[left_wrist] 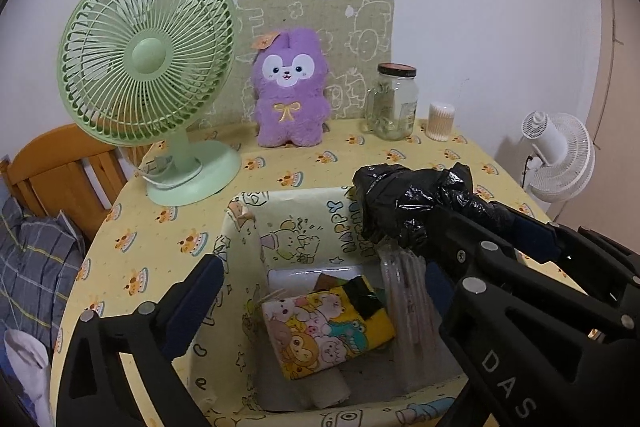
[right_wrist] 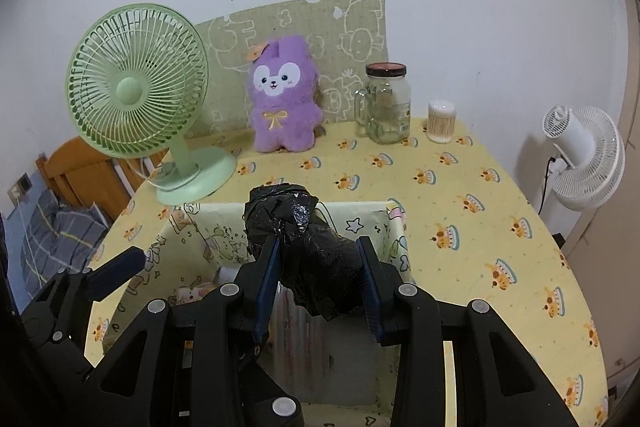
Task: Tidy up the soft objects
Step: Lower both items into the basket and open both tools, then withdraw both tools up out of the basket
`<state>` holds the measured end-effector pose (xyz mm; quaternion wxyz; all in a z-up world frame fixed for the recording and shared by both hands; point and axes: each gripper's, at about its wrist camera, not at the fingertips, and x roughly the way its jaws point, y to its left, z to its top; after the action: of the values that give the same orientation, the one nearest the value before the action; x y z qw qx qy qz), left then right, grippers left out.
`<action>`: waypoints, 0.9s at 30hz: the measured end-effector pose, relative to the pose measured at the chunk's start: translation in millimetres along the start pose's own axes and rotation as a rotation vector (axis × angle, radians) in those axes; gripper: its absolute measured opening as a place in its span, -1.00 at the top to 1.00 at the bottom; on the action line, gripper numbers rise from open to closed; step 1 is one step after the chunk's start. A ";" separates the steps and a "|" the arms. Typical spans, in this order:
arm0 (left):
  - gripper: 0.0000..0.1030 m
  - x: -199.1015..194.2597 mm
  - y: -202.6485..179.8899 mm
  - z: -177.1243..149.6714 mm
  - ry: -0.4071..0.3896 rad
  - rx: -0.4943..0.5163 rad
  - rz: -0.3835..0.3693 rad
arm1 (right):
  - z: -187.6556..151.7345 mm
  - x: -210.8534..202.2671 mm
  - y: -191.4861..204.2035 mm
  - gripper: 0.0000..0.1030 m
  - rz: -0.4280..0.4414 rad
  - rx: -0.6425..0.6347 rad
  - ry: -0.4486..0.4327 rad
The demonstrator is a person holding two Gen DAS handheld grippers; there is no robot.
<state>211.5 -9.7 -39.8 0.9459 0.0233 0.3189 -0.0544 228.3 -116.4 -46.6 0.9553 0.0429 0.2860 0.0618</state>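
Note:
A pale yellow cartoon-print box (left_wrist: 296, 227) stands open on the table's near side. A folded cartoon-print cloth (left_wrist: 328, 327) lies inside it with a clear plastic packet. My right gripper (right_wrist: 318, 267) is shut on a crumpled black plastic bag (right_wrist: 304, 247), held above the box (right_wrist: 360, 223) near its right part. In the left wrist view the bag (left_wrist: 412, 199) hangs over the box's right rim. My left gripper (left_wrist: 316, 263) is wide open over the box with nothing between its fingers. A purple plush toy (left_wrist: 290, 95) sits upright at the back.
A green desk fan (left_wrist: 148, 55) stands back left on the yellow tablecloth (left_wrist: 160, 235). A glass jar (left_wrist: 394, 103) and a tub of cotton swabs (left_wrist: 440, 121) are back right. A white fan (left_wrist: 560, 155) stands beyond the table's right edge, a wooden bed frame (left_wrist: 60, 171) at left.

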 end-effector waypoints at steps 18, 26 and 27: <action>-1.00 0.5 11.4 -2.7 0.029 -0.015 0.003 | 2.0 12.2 8.5 -0.59 0.076 -0.024 0.009; -1.00 -7.4 9.6 -3.9 0.023 -0.025 -0.023 | 1.9 1.5 8.3 -0.66 0.053 -0.034 -0.003; -1.00 -8.2 9.4 -3.9 0.022 -0.027 -0.024 | 1.4 0.1 8.5 -0.66 0.052 -0.037 -0.004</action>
<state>203.8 0.7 -37.9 0.9419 0.0074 0.3302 -0.0614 228.4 -108.1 -44.4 0.9545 0.0329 0.2818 0.0916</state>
